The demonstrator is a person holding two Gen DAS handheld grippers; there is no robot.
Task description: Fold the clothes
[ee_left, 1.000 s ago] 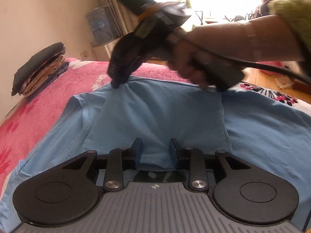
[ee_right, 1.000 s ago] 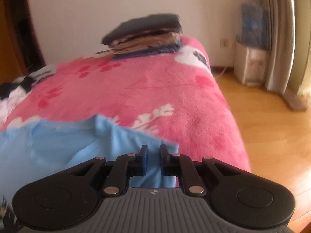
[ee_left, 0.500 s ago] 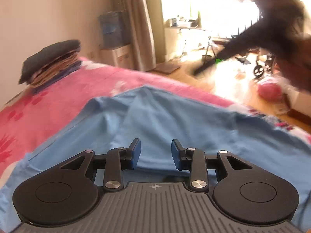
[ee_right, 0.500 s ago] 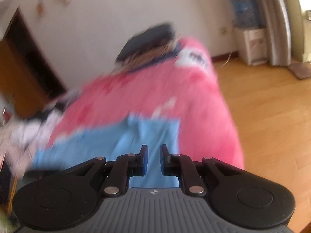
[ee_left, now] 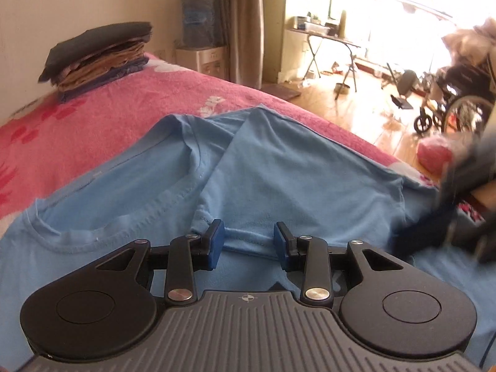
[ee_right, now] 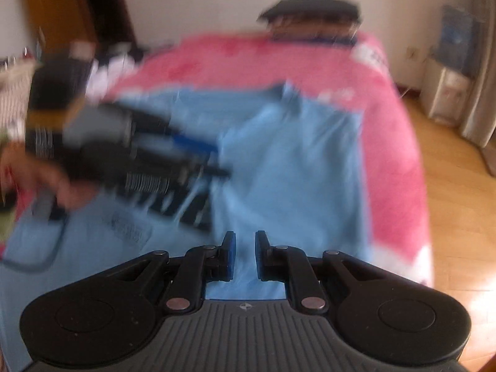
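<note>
The left gripper (ee_left: 248, 241) has its fingers (ee_left: 214, 241) spread, with nothing between them; they sit low over the near hem of a folded-in flap of the blue shirt (ee_left: 279, 167). The right gripper (ee_right: 245, 255) has its fingers (ee_right: 229, 254) a little apart, gripping nothing, above the shirt's near edge; that view is blurred. The shirt lies spread on the pink blanket (ee_left: 108, 114) of the bed, collar (ee_left: 102, 217) to the left of the left gripper, one side folded over toward the middle. A hand (ee_right: 62, 186) grips the left tool at the left of the right view. A stack of folded clothes (ee_left: 99, 52) sits at the bed's far end by the wall. The wooden floor (ee_right: 458, 201) lies to the right.
</note>
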